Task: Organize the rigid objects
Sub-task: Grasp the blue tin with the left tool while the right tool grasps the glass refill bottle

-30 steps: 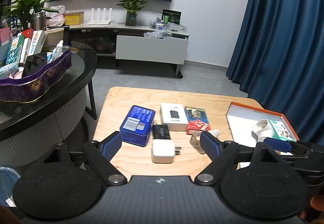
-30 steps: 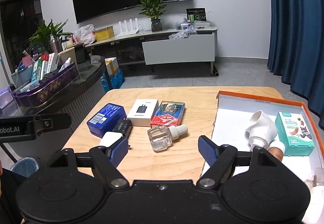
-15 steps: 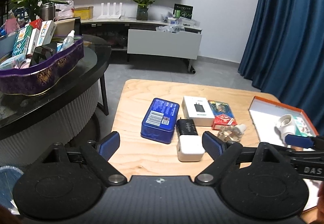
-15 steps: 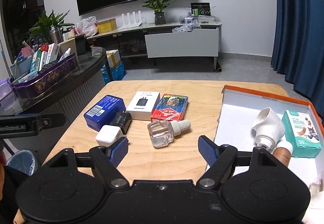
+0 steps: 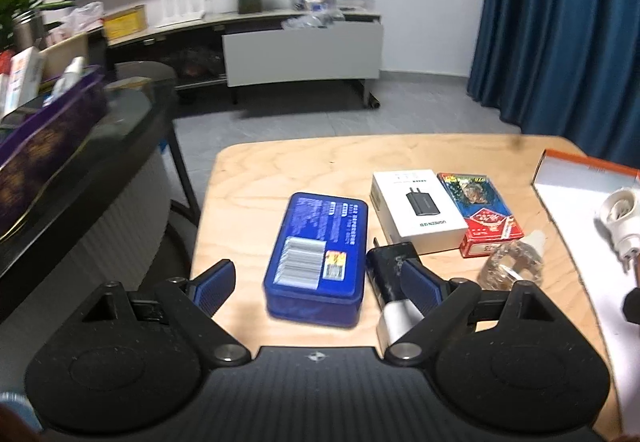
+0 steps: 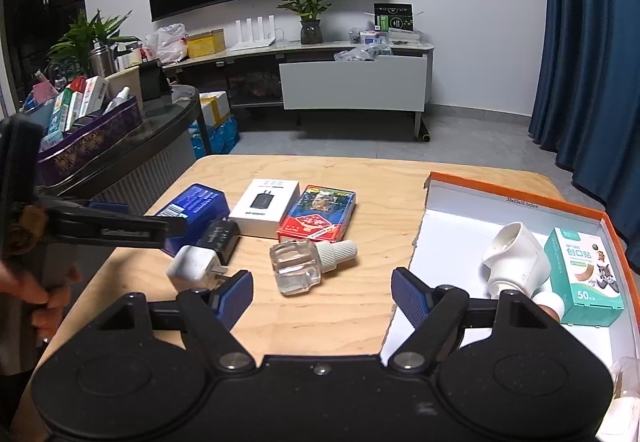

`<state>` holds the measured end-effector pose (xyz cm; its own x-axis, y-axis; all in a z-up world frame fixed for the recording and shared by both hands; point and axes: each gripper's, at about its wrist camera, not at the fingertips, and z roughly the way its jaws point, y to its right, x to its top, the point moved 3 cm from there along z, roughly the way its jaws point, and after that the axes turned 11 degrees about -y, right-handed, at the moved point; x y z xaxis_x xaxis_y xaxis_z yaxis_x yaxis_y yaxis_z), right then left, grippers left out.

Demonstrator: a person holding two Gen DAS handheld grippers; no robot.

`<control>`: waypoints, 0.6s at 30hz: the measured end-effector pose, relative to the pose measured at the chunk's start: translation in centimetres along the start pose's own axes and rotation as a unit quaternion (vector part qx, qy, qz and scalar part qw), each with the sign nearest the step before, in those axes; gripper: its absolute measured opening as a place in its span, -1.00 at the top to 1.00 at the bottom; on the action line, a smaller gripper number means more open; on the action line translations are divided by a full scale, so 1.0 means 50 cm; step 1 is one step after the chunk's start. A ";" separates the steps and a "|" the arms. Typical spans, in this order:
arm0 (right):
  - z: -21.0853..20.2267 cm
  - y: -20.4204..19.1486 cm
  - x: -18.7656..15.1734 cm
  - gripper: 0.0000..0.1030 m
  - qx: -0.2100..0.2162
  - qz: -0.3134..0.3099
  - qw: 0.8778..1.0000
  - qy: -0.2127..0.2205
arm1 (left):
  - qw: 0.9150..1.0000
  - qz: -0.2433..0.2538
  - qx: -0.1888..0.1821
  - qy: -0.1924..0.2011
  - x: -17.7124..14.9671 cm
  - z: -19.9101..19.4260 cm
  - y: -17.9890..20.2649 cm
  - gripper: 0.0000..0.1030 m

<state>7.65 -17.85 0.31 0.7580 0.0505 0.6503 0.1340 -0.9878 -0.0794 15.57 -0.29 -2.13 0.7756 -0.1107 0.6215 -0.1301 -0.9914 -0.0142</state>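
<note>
Saw the left tongs (image 5: 316,278) spread wide, jaws just opened further, nothing pinched. Found the blue tin (image 5: 316,254) straight ahead, between the two fingers, pressed by neither. Read its long axis as running away from the tongs, short side across the gap. Noted the black charger (image 5: 390,266) under the right finger; could not tell about contact. Saw the right tongs (image 6: 320,292) open too, empty, a clear bottle (image 6: 304,266) just ahead. Judged the left nearer the tin.
</note>
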 end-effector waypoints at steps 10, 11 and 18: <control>0.041 0.005 0.013 -0.75 -0.005 -0.001 1.000 -0.021 | 1.000 -0.010 -0.025 -0.006 0.017 0.046 -0.039 -0.54; 0.047 0.004 0.014 -0.75 -0.004 -0.001 1.000 -0.024 | 0.999 -0.011 -0.030 -0.007 0.016 0.047 -0.042 -0.51; 0.086 -0.011 0.026 -0.75 0.000 -0.001 0.999 -0.041 | 0.999 0.004 -0.028 -0.021 0.017 0.067 -0.035 -0.31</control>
<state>11.33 -16.62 -2.04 0.8077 0.0643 0.5861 0.1349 -0.9878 -0.0776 18.53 1.12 -4.19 0.7990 -0.1230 0.5886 -0.1706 -0.9850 0.0259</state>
